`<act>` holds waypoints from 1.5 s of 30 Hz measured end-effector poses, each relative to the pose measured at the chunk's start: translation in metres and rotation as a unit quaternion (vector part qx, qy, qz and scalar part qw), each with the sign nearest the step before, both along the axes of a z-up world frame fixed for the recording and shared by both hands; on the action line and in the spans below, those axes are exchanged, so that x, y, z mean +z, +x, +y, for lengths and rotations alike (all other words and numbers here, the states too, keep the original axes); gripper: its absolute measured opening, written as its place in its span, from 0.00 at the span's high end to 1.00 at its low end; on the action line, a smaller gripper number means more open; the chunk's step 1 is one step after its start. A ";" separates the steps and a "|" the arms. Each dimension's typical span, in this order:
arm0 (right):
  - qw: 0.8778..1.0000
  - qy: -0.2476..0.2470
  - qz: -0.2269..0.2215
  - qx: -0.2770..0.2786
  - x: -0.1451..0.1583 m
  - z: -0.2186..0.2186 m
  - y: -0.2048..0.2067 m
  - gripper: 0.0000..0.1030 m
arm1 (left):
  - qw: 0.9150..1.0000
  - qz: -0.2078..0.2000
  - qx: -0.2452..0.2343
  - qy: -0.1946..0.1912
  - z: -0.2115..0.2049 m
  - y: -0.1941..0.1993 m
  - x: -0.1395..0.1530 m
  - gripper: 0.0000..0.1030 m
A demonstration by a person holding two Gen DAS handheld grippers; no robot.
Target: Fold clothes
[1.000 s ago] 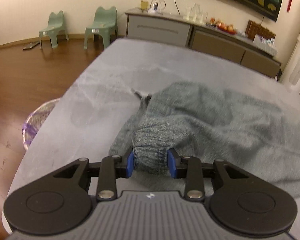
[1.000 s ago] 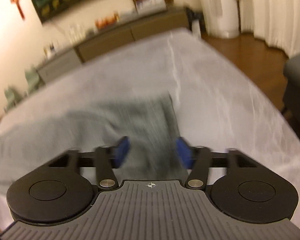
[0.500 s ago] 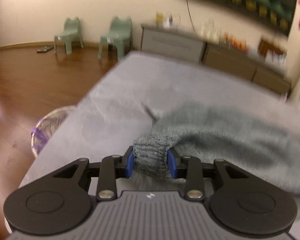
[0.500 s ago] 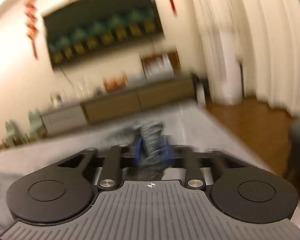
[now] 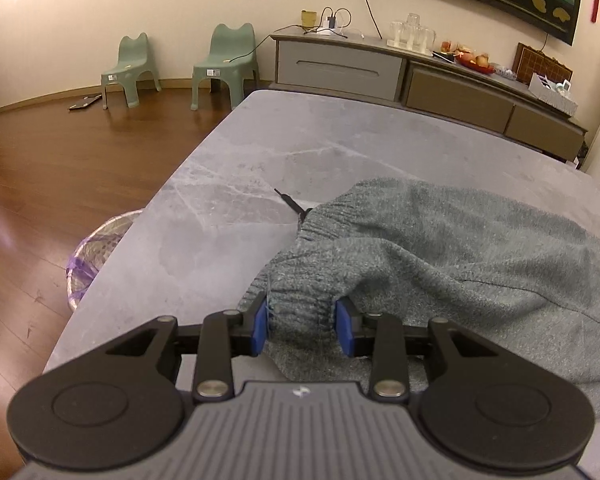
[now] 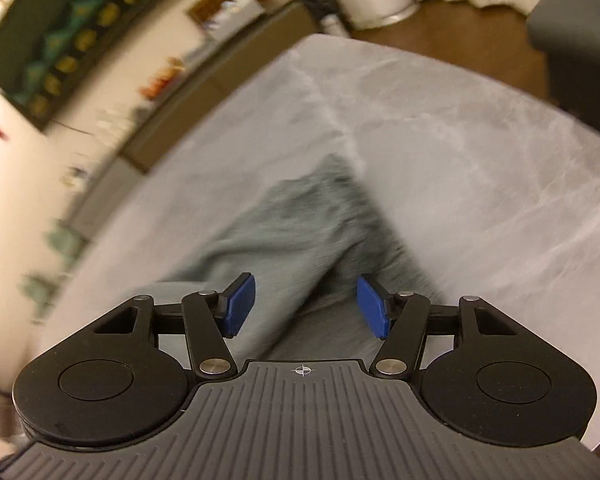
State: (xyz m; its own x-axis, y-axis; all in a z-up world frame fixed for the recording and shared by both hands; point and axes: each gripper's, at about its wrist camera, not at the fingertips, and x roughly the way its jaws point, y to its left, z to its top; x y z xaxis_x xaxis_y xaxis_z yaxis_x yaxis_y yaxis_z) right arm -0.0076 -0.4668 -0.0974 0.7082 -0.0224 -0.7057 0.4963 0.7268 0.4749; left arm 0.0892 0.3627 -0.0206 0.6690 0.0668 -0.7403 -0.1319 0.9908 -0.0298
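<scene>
The left gripper [image 5: 303,326] has its fingers clenched on a ribbed edge of the grey knit garment [image 5: 460,248] lying on the counter [image 5: 260,168], while the right gripper [image 6: 305,305] is closing, its fingers not yet touching the cloth between them.

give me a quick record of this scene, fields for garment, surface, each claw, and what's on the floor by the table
garment: grey knitted garment, lying rumpled, not yet folded
surface: grey marbled tabletop
left claw: blue pads pressed on a bunched knit edge of the garment
right claw: jaws closing, blue pads apart, blurred grey fabric between them, not gripped
floor: purple-trimmed woven basket at the table's left edge
background: two green plastic chairs by the wall
</scene>
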 end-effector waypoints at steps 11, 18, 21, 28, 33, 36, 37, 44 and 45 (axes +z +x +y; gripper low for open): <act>0.983 -0.169 -0.037 0.061 0.041 0.054 0.003 0.72 | 0.999 0.014 0.033 0.017 0.009 0.004 -0.005 0.67; 0.995 -0.085 -0.056 -0.012 0.031 0.007 -0.021 0.38 | 0.999 0.008 0.040 0.031 0.003 0.005 -0.001 0.67; 0.997 -0.074 -0.026 0.002 0.021 0.005 -0.016 0.40 | 0.999 0.013 0.038 0.036 0.002 0.007 -0.003 0.67; 0.991 -0.131 -0.008 0.034 0.017 0.008 -0.027 0.41 | 0.998 0.012 0.042 0.034 0.004 0.008 -0.006 0.66; 0.987 -0.138 0.002 0.082 0.014 0.017 -0.025 0.44 | 0.998 0.016 0.042 0.045 -0.002 0.015 -0.008 0.66; 0.984 -0.143 0.000 0.103 0.013 0.022 -0.008 0.84 | 0.998 0.016 0.039 0.054 -0.007 0.019 -0.007 0.65; 0.982 -0.153 -0.016 0.105 0.018 0.024 -0.005 0.94 | 0.998 0.011 0.041 0.053 -0.008 0.017 -0.005 0.65; 0.970 -0.200 -0.096 0.100 0.037 0.035 0.026 0.46 | 0.995 -0.066 0.066 0.023 -0.006 -0.011 0.033 0.19; 0.973 -0.200 -0.056 0.106 0.027 0.034 0.038 0.46 | 0.994 -0.073 0.082 0.022 -0.005 -0.015 0.037 0.16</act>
State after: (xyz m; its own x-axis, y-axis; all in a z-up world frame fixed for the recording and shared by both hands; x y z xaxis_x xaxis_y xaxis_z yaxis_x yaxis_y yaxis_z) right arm 0.0301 -0.4333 -0.0703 0.7983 -0.1241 -0.5894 0.2768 0.9447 0.1760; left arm 0.0739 0.3572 0.0160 0.7463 0.2139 -0.6303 -0.2887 0.9573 -0.0170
